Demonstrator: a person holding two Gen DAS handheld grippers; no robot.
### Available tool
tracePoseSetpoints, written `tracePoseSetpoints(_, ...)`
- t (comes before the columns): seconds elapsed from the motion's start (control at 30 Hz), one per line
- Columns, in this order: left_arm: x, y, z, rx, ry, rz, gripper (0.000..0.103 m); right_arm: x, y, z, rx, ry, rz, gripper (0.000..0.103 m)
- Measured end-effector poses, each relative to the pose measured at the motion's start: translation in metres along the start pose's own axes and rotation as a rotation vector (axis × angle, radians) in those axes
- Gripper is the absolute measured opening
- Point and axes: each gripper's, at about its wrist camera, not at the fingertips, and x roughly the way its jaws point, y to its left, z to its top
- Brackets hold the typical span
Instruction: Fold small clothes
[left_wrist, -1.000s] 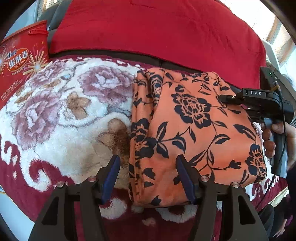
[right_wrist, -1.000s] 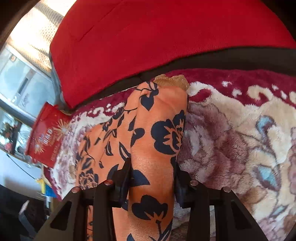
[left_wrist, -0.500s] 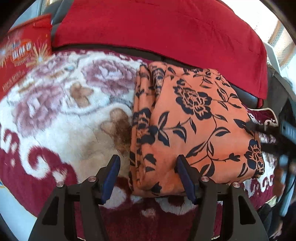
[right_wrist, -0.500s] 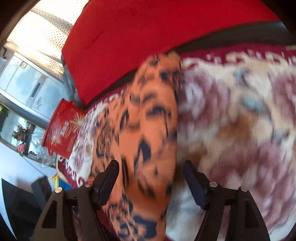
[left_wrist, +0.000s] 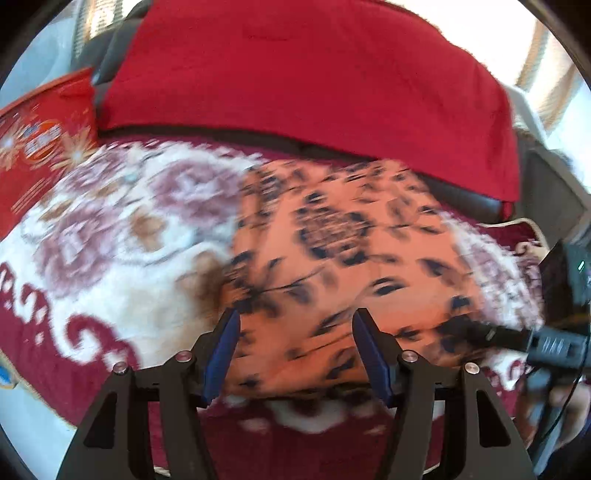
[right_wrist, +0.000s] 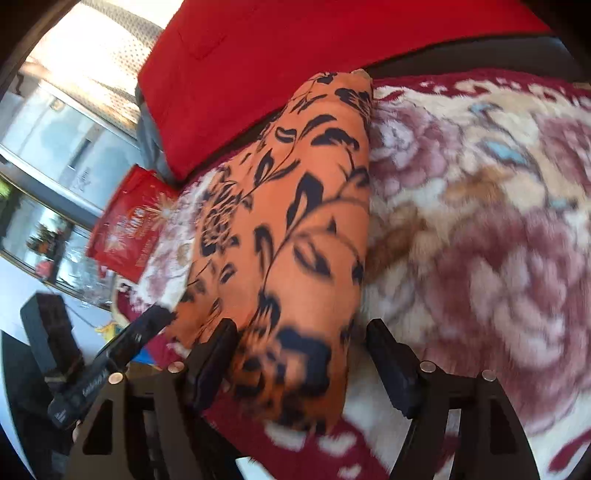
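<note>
A folded orange garment with black flowers (left_wrist: 332, 251) lies flat on the plush floral blanket (left_wrist: 110, 258). My left gripper (left_wrist: 295, 332) hovers over its near edge, blue pads (left_wrist: 225, 343) spread wide and pressing nothing. In the right wrist view the same garment (right_wrist: 295, 221) runs away from me as a long fold. My right gripper (right_wrist: 301, 350) stands open at its near end, with the cloth lying loose between the black fingers (right_wrist: 388, 365). Each gripper shows in the other's view: the right one (left_wrist: 517, 339) and the left one (right_wrist: 110, 369). The left wrist view is blurred.
A big red cushion (left_wrist: 314, 81) lies along the back of the blanket. A red printed bag (left_wrist: 40, 140) stands at the far left, also seen as the red bag (right_wrist: 129, 229). The blanket's dark red border (left_wrist: 258, 435) marks the near edge. A bright window (right_wrist: 74, 74) is behind.
My right gripper, shut on a fold of the garment a second ago, has opened and slid back to the near end. The left gripper has drawn back and risen, so the garment sits farther off.
</note>
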Motion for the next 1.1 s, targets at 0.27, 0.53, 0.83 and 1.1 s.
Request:
tracePoseSetpoints(0.27,0.057,-0.037,-0.001,0.055,0.119,-0.008,0.065,-0.030,-0.034,0.037,0.143,-0.078,0.114,0.076)
tracePoseSetpoints(0.53,0.060,-0.040,-0.002,0.062,0.111,0.000,0.066,0.032,-0.032,0.128,0.108,-0.013,0.008,0.044)
tracePoseSetpoints(0.83,0.058,-0.041,-0.006,0.078,0.108,-0.010,0.066,0.043,-0.028,0.142,0.119,-0.020,-0.065,0.066)
tracePoseSetpoints(1.1,0.057,-0.043,-0.008,0.083,0.113,0.001,0.066,0.054,-0.044,0.163,0.217,-0.009,-0.027,0.045)
